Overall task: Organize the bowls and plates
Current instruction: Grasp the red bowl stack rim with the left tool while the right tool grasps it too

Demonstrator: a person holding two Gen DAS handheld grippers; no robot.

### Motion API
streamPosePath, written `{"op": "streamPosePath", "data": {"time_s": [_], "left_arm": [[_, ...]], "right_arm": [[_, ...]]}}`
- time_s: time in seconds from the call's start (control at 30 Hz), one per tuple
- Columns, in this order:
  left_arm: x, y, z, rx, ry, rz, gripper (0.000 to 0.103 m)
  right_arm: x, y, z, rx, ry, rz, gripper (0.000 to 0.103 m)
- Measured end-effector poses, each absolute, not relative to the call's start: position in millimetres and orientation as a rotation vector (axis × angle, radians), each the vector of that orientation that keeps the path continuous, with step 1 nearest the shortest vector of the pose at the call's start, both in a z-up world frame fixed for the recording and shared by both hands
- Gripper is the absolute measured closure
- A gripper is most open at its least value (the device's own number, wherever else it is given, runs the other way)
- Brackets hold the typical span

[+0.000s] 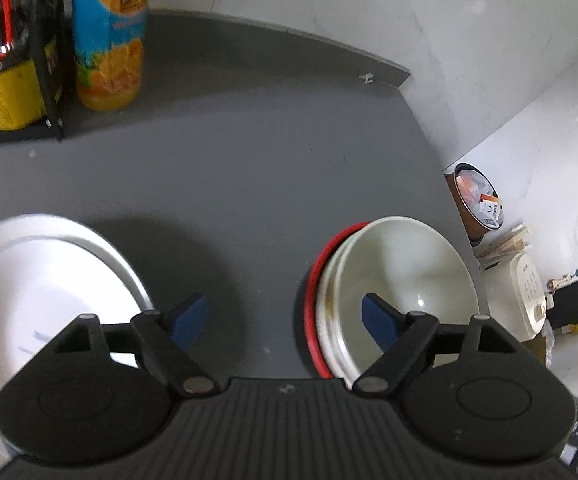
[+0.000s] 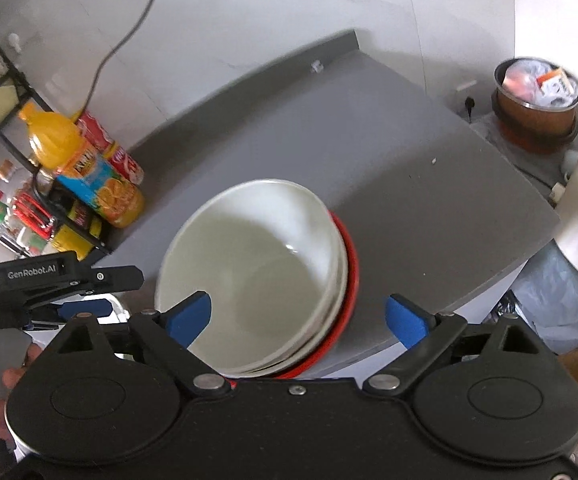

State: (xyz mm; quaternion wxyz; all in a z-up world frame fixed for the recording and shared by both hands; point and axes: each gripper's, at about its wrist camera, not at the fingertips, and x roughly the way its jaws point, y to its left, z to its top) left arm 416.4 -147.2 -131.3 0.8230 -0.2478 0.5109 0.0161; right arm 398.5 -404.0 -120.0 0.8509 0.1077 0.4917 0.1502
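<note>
A stack of white bowls (image 1: 405,276) nests on a red plate (image 1: 315,292) near the right front edge of the grey counter (image 1: 249,168). A white plate (image 1: 37,280) lies at the left. My left gripper (image 1: 285,318) hangs open above bare counter between the plate and the bowls, its right fingertip over the bowls' rim. In the right wrist view the same white bowls (image 2: 257,272) and red plate (image 2: 351,272) fill the middle. My right gripper (image 2: 299,316) is open, straddling the near rim of the stack. The left gripper (image 2: 85,307) shows at the left edge, held by a hand.
An orange juice bottle (image 1: 109,36) and a black rack of condiment jars (image 1: 13,48) stand at the back left. Off the counter's right edge sit a brown bin with rubbish (image 2: 537,104) and a white appliance (image 1: 525,296). A grey cable (image 2: 129,32) hangs on the white wall.
</note>
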Motion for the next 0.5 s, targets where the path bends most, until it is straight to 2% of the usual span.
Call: {"op": "streamPosePath", "data": {"time_s": [0.1, 0.27, 0.33, 0.4, 0.47, 0.5], "left_arm": [[424, -159, -140, -0.544, 1.097, 0.046, 0.020], [434, -177, -157, -0.562, 1.129, 0.099, 0.023], [436, -182, -162, -0.567, 1.136, 0.123, 0.023], [438, -186, -165, -0.561, 1.137, 0.131, 0.024], [438, -188, -168, -0.566, 1.143, 0.147, 0.029], [438, -189, -170, -0.573, 1.148, 0.153, 0.035]], "right_arm": [[412, -414, -133, 0.267, 1.091, 0.341, 0.026], [429, -418, -149, 0.260, 1.134, 0.379, 0.031], [436, -421, -156, 0.285, 1.171, 0.398, 0.043], [443, -420, -161, 0.277, 1.196, 0.408, 0.048], [447, -418, -165, 0.255, 1.207, 0.423, 0.051], [448, -416, -168, 0.246, 1.216, 0.434, 0.052]]}}
